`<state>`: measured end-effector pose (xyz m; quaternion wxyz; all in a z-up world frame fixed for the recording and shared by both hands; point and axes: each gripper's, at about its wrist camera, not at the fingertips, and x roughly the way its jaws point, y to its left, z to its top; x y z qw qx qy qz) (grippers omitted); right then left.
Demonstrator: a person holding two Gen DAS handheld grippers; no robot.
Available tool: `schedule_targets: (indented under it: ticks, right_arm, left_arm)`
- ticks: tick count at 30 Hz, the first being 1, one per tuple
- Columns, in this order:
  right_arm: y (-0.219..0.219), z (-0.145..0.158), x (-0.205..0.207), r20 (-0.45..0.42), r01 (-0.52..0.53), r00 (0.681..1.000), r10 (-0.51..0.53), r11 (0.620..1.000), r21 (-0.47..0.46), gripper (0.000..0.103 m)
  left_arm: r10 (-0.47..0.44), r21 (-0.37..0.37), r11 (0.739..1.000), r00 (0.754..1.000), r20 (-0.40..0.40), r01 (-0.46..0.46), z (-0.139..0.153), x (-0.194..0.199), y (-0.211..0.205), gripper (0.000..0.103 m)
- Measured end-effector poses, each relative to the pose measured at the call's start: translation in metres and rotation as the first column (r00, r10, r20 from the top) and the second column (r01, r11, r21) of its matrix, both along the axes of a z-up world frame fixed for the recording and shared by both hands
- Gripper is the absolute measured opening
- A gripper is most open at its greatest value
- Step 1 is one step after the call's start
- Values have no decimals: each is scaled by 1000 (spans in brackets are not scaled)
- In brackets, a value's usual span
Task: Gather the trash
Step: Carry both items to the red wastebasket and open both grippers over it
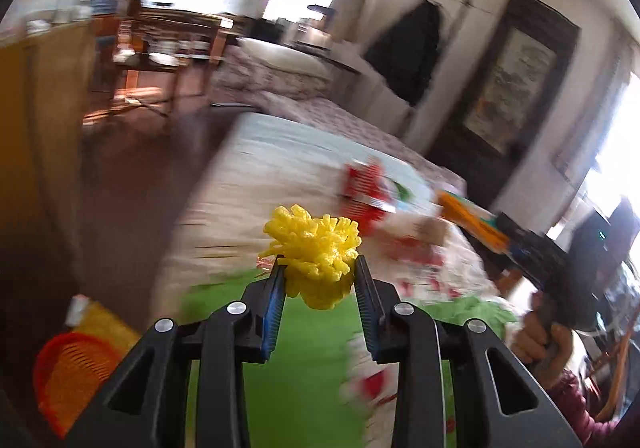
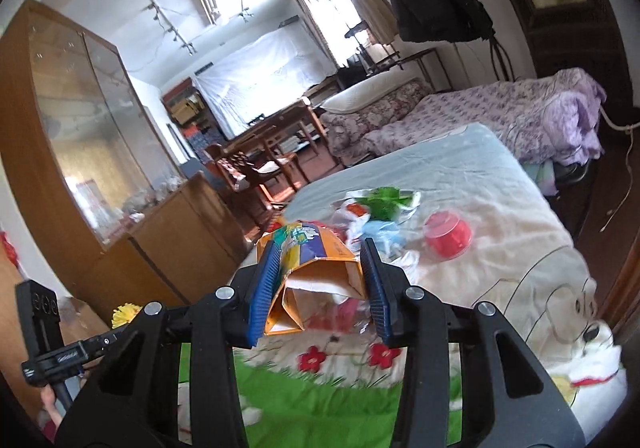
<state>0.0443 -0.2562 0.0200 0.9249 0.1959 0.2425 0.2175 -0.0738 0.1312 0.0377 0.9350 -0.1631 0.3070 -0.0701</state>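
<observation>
My left gripper [image 1: 320,274] is shut on a yellow foam net [image 1: 316,248], a frilly wad held above the bed's near edge. The same yellow foam net [image 2: 124,314] shows at the lower left of the right wrist view. My right gripper [image 2: 320,274] is shut on a torn orange carton [image 2: 316,268], its open end towards the camera. The left wrist view is blurred, with the orange carton [image 1: 468,216] at its right. More trash lies on the bed [image 2: 500,184]: a green wrapper [image 2: 384,200], crumpled white and blue bits [image 2: 380,236], a red plastic cup [image 2: 448,234] and a red wrapper [image 1: 368,192].
An orange mesh basket [image 1: 72,372] stands on the floor left of the bed. A wooden glass-fronted cabinet [image 2: 80,128] lines the left side. Beyond the bed are chairs and a table [image 2: 264,152] and a second bed with a purple cover [image 2: 500,108]. A person's hand [image 1: 536,332] grips the right tool.
</observation>
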Motion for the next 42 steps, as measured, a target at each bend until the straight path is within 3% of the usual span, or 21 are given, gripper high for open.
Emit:
schedule_targets:
  ticks: [3, 7, 11, 13, 17, 19, 21, 25, 29, 32, 33, 36, 38, 42]
  right_arm:
    - [4, 3, -12, 6, -32, 999, 32, 999, 19, 42]
    - [16, 12, -23, 15, -88, 996, 87, 996, 35, 42]
    - [40, 20, -41, 25, -165, 986, 164, 986, 26, 42]
    - [54, 23, -49, 26, -201, 979, 201, 979, 9, 42]
    - [90, 25, -67, 16, -289, 957, 290, 957, -37, 42]
    - [115, 25, -75, -2, -351, 936, 351, 935, -61, 42]
    - [146, 24, -80, -32, -422, 906, 421, 902, -84, 42]
    - [213, 14, -90, -85, -556, 831, 549, 819, -142, 42]
    - [283, -4, -96, -170, -666, 746, 644, 718, -203, 43]
    - [337, -26, -95, -238, -727, 687, 687, 644, -237, 50]
    - [349, -31, -96, -249, -735, 678, 691, 631, -248, 59]
    - [371, -50, -95, -276, -713, 701, 658, 629, -311, 64]
    - [361, -50, -91, -281, -726, 687, 670, 641, -249, 64]
    - [341, -48, -83, -262, -685, 727, 635, 699, -207, 64]
  left_arm:
    - [122, 49, 992, 992, -35, -120, -4, -33, 43, 33]
    - [257, 94, 965, 958, -128, -246, -30, -65, 93, 33]
    - [311, 89, 950, 922, -231, -299, -66, -78, 132, 34]
    - [342, 118, 940, 898, -276, -321, -86, -79, 147, 42]
    - [397, 135, 918, 846, -356, -374, -121, -81, 173, 69]
    - [406, 135, 914, 843, -353, -383, -123, -86, 179, 81]
    - [448, 176, 894, 836, -318, -412, -113, -91, 183, 91]
    - [532, 229, 844, 811, -243, -484, -94, -114, 196, 96]
    - [624, 267, 776, 757, -192, -572, -87, -142, 227, 97]
    - [683, 312, 721, 711, -170, -619, -87, -162, 240, 97]
    - [694, 322, 709, 700, -166, -627, -88, -165, 243, 97]
    - [704, 332, 699, 690, -165, -634, -92, -172, 245, 97]
    - [697, 338, 704, 698, -164, -624, -93, -171, 241, 97]
    - [675, 319, 725, 721, -155, -610, -91, -165, 231, 97]
